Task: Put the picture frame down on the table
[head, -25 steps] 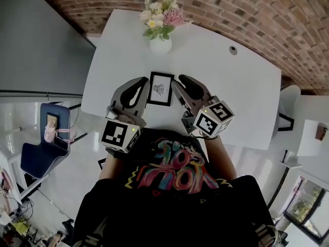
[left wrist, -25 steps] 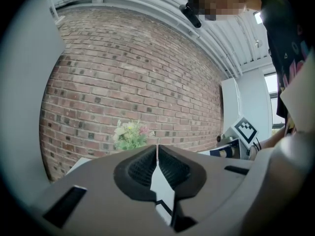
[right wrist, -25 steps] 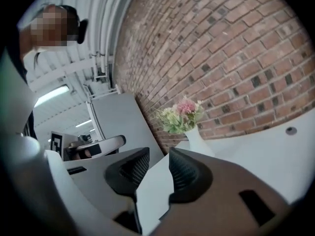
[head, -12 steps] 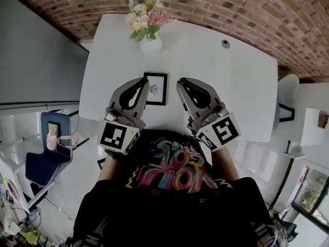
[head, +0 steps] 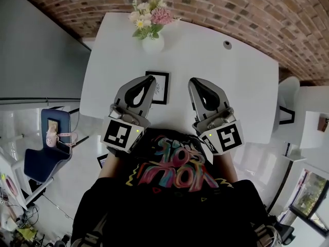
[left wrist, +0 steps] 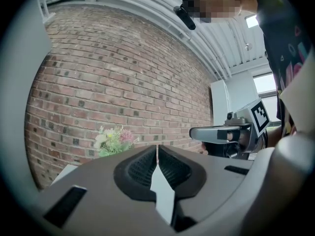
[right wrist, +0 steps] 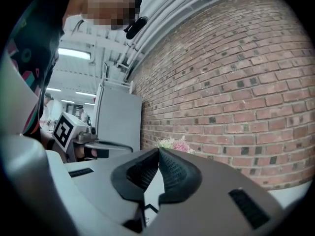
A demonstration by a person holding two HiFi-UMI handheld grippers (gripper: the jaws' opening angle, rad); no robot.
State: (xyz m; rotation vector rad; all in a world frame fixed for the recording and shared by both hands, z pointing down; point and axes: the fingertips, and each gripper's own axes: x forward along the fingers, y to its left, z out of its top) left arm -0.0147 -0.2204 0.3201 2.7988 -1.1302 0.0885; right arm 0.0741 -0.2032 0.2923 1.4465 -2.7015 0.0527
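The black picture frame (head: 160,88) lies flat on the white table (head: 241,86), just in front of the vase. My left gripper (head: 150,79) hovers at the frame's left edge and hides part of it; its jaws are shut with nothing between them. Over bare table, a little to the right of the frame, my right gripper (head: 197,82) is also shut and empty. In the left gripper view the shut left gripper (left wrist: 157,147) points at the brick wall, with the right gripper (left wrist: 224,132) beside it. The right gripper view shows the shut right gripper (right wrist: 158,149) and the left gripper (right wrist: 83,141).
A white vase of flowers (head: 152,41) stands at the table's far edge, behind the frame. A small round grommet (head: 226,44) sits at the far right. A blue chair (head: 46,151) stands off the table's left side. The brick wall (head: 247,9) runs behind the table.
Both grippers have drawn back from the sides of the frame, the right one moving off to the right. The frame stays flat on the table.
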